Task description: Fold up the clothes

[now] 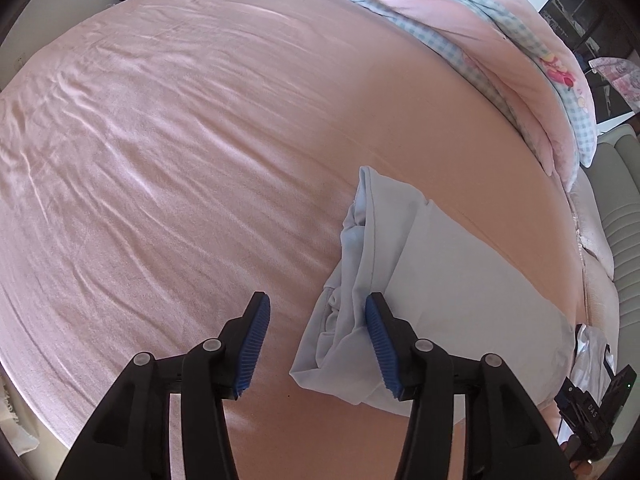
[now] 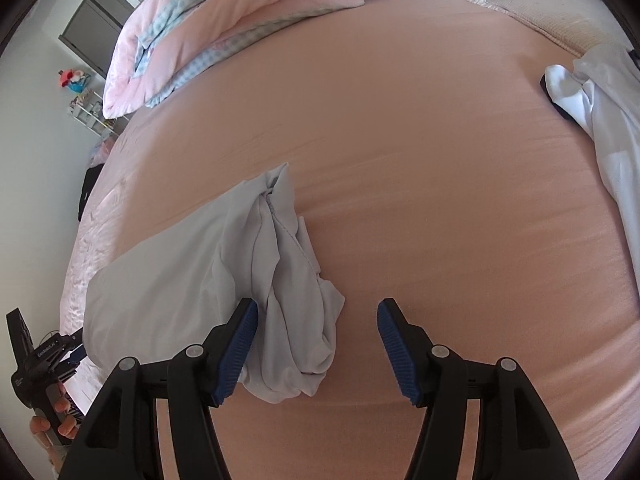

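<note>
Below centre in both views lies a pale grey-blue garment of thin, soft cloth (image 1: 432,280), partly folded and bunched along one edge, resting on a wide bed covered with a pink sheet (image 1: 180,160). Seen from the left wrist, the left hand-held gripper (image 1: 318,350) stands released, its black jaws with ribbed blue pads spread wide; its right pad (image 1: 382,350) sits over the crumpled edge of the garment at lower centre, while its left pad is over bare sheet. Whether that pad touches the cloth cannot be told. From the right wrist, the right hand-held gripper (image 2: 318,352) is likewise spread wide and grasps nothing, with the rumpled end of the same garment (image 2: 224,280) lying between its jaws, close against the left pad (image 2: 238,354). A pink quilt with a blue checked lining (image 1: 500,52) is heaped at the upper right of the left view and the upper left of the right view. At the right edge of the right view lies a white garment with dark trim (image 2: 600,120). The other gripper's black body, held by fingers (image 2: 60,416), shows at the lower left of the right view.
</note>
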Tool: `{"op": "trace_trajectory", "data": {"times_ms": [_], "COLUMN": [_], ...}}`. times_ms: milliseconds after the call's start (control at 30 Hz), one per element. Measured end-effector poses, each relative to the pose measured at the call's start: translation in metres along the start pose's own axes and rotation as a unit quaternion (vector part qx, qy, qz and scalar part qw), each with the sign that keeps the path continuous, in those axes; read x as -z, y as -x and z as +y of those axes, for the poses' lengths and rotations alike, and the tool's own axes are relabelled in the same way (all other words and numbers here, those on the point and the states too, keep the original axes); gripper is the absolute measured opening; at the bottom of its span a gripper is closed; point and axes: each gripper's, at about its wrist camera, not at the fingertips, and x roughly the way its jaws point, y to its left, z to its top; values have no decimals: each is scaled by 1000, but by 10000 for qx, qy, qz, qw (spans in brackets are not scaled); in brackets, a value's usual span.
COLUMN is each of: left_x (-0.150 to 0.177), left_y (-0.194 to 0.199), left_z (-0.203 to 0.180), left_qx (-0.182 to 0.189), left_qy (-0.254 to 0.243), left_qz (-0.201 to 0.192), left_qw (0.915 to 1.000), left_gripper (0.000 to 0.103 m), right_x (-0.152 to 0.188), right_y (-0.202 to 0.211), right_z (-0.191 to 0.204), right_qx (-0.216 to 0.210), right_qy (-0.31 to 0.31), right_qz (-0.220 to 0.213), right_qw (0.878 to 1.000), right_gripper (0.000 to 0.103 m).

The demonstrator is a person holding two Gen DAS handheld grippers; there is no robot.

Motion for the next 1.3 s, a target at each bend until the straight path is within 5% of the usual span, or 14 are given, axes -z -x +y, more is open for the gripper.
{"op": "trace_trajectory", "data": {"times_ms": [267, 533, 800, 900, 1067, 1167, 1233, 1300], "left_x": [5, 15, 18, 19, 20, 19, 18, 17], "left_y": [14, -5, -25, -28, -36, -39, -39, -41], "left_z": [1, -26, -35, -42, -55, -57, -57, -57], "left_qx": [165, -157, -222, -568, -939, -962, -967, -958], "left_qy": [-10, -605, -503, -703, -1025, -1064, -1067, -1080], "left_qz": [69, 99, 18, -119, -201, -201, -251, -275], "left_qw": [9998, 9980, 9985, 9958, 9901, 9895, 9893, 9891], "left_gripper": [47, 48, 48, 51, 51, 51, 51, 49], "right_x": [3, 0, 9, 14, 23, 22, 24, 21], "right_y": [1, -11, -25, -31, -42, -46, -47, -48], "right_z": [16, 42, 76, 87, 94, 91, 91, 81], "right_qx": [57, 543, 1498, 2154, 2675, 2635, 2859, 2841], "right_qy": [369, 869, 1901, 2376, 2795, 2744, 2955, 2799], "right_qz": [-128, -208, -534, -815, -847, -780, -798, -696], "right_qw": [9992, 9945, 9688, 9437, 9182, 9215, 9081, 9144], "right_gripper": [62, 62, 54, 52, 33, 10, 6, 6]}}
